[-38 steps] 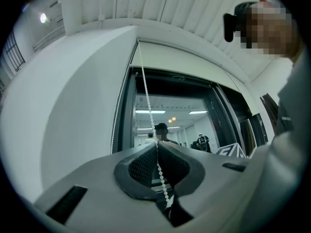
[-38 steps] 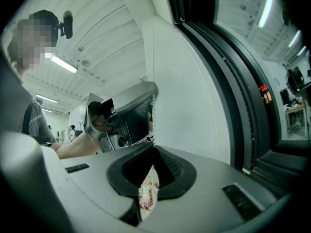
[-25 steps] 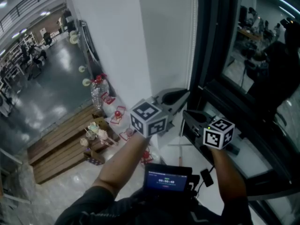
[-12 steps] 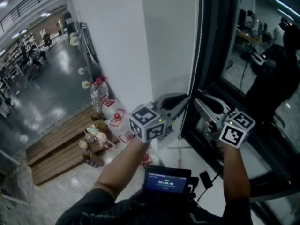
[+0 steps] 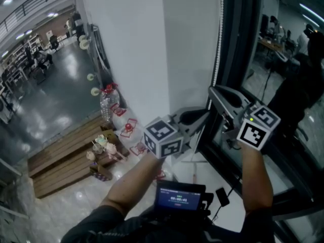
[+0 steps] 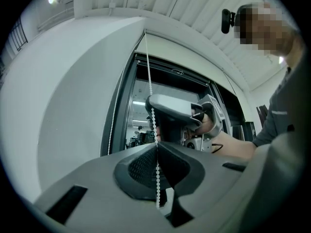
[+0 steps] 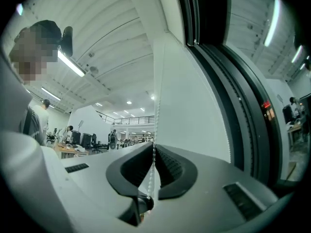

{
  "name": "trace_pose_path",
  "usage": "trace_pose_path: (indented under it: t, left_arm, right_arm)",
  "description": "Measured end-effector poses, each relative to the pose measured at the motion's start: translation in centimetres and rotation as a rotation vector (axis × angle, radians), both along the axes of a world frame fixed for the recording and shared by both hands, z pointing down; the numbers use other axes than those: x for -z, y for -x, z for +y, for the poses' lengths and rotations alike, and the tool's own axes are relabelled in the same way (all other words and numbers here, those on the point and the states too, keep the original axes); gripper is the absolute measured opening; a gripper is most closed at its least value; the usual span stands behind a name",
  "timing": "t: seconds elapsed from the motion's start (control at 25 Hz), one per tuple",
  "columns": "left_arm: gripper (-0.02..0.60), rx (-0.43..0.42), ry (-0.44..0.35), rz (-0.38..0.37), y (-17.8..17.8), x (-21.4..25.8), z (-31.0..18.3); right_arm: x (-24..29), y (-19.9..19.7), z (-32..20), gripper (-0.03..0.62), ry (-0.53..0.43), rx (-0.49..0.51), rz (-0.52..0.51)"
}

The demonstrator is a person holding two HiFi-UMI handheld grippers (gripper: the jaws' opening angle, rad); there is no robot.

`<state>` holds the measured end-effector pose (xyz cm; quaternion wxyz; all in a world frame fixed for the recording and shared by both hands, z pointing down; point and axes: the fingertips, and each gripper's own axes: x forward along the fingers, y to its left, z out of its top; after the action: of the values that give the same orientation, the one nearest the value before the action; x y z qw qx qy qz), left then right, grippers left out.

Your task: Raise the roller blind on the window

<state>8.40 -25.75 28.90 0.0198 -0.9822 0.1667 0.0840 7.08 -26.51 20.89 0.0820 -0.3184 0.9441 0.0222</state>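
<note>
Your right gripper (image 5: 212, 91) has climbed since a second ago. It was down by the sill next to the left one, and now its jaws sit just above, at about 1 o'clock from the left gripper (image 5: 204, 114) in the head view. The left has hardly budged.

Both are on the bead chain (image 5: 218, 49), which hangs beside the window (image 5: 276, 59) frame and runs off toward 12 o'clock. The left gripper view shows its jaws pressed together with the chain pinched between the pads. The right gripper's jaws are closing, with the chain running straight down the narrow gap between them. I can't make out the blind's fabric in any view, only the chain and the dark glass.

So this looks like a hand-over-hand pull, and you're at the regrab. What I'd do:
- Let the right finish its bite before the left lets go, or the chain may slip back.
- Pull toward 6 o'clock, in line with the chain, not out from the wall. Beads tend to skip when dragged sideways.
- Keep the chain deep in the ribbed pads, not at the tips.
</note>
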Motion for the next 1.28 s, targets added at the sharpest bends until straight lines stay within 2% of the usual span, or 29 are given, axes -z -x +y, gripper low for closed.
trace_pose_path:
  t: [0.44,0.6,0.96,1.28]
  left_arm:
    - [0.009,0.008,0.001,-0.006,0.0,-0.7,0.2]
    - [0.009,0.009,0.035,-0.039,-0.2,-2.8,0.1]
    - [0.009,0.013,0.056,-0.075,-0.4,-5.0,0.3]
    - [0.01,0.018,0.125,-0.073,0.0,-7.7,0.3]
  right_arm:
    - [-0.9,-0.1,0.1,0.002,0.024,-0.002,-0.032]
    - [-2.8,-0.3,-0.1,0.002,0.051,-0.014,-0.03]
    - [-5.7,-0.5,0.0,0.0,0.081,-0.034,-0.014]
    - [-8.6,-0.4,-0.2,0.0,0.134,-0.033,-0.016]
